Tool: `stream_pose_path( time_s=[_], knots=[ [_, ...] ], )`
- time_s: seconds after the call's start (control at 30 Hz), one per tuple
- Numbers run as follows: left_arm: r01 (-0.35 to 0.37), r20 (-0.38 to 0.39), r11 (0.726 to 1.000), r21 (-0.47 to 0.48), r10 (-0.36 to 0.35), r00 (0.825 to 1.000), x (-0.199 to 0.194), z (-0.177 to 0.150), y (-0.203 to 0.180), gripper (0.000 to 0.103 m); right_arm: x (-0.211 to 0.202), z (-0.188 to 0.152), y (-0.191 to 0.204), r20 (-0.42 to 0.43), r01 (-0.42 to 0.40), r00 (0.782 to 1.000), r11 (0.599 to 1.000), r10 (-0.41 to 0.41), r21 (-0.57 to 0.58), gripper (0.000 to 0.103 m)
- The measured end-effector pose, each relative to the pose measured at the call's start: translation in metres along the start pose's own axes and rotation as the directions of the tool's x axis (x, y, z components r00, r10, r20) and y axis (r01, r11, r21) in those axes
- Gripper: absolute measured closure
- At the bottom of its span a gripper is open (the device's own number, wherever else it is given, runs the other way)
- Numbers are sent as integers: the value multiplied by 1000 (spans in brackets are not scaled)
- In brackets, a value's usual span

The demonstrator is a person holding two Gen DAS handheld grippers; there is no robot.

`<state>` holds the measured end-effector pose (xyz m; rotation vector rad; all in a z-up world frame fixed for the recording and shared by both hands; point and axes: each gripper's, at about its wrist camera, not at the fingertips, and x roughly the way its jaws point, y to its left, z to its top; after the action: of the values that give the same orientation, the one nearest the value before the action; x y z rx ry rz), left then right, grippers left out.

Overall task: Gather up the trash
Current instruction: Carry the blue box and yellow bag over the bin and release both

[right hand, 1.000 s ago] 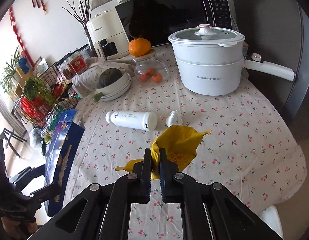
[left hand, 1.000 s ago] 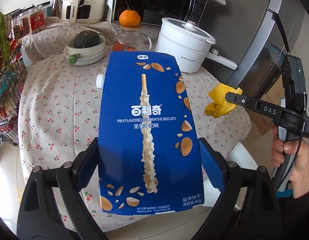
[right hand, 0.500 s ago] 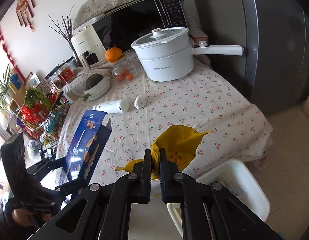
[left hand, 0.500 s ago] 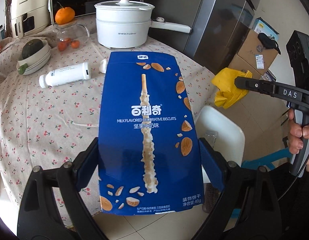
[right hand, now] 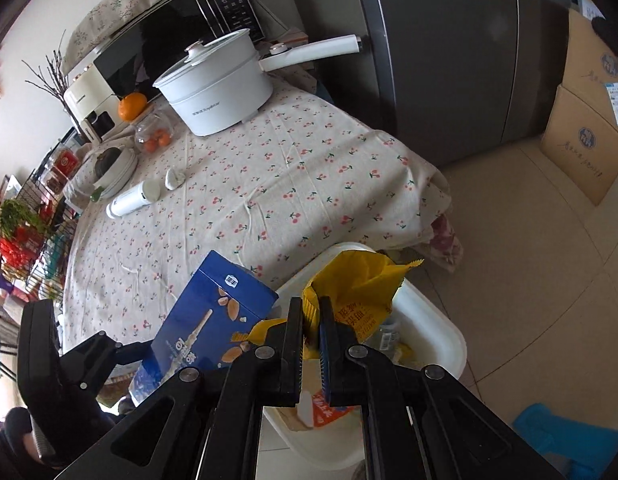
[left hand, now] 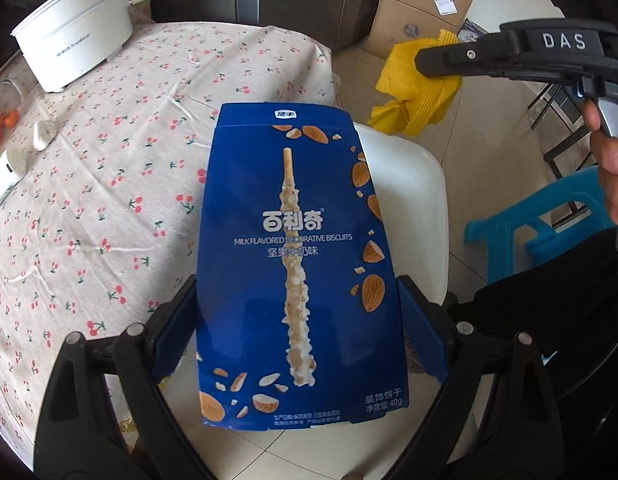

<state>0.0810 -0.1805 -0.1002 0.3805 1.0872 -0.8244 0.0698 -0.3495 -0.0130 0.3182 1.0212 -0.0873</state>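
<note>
Cherry-print cloth (left hand: 109,152); glossy box (left hand: 297,264).

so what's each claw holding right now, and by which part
Left claw grips the blue biscuit box by its two side edges, low down. Right claw pinches the yellow wrapper by one crumpled edge.

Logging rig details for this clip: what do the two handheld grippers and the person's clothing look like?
Both are black plastic with silver screws. The left gripper has blue finger pads; the right gripper has ridged pads, white "DAS" lettering on its side and a pistol handle. The sleeve is black.
</note>
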Motion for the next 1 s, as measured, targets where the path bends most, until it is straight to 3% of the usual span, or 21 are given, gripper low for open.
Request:
stream_pose_path(
  time_s=[0.1, 0.23, 0.47, 0.9, 1.0],
  knots=[
    [-2, -17, 1000, 20, 3, 1000, 15, 1, -6, 10, 1, -4, -13, -15, 20, 1000, 1000, -20, 21, 95],
    [1, 18, 999, 50, -2, 1000, 24, 4, -9, 10, 1, -7, -27, -24, 37, 999, 998, -36, 50, 95],
    [-2, 46, 999, 50, 0, 999, 15, 6, -5, 9, 1, -8, -39, -32, 47, 998, 996, -44, 81, 95],
    [-48, 89, 995, -89, 56, 994, -25, -4, 42, 7, 29, -16, -25, -155, 104, 983, 994, -96, 44, 94],
    [-56, 98, 993, -104, 67, 993, -31, -8, 48, 7, 31, -16, -24, -169, 124, 979, 991, -115, 42, 87]
  ],
)
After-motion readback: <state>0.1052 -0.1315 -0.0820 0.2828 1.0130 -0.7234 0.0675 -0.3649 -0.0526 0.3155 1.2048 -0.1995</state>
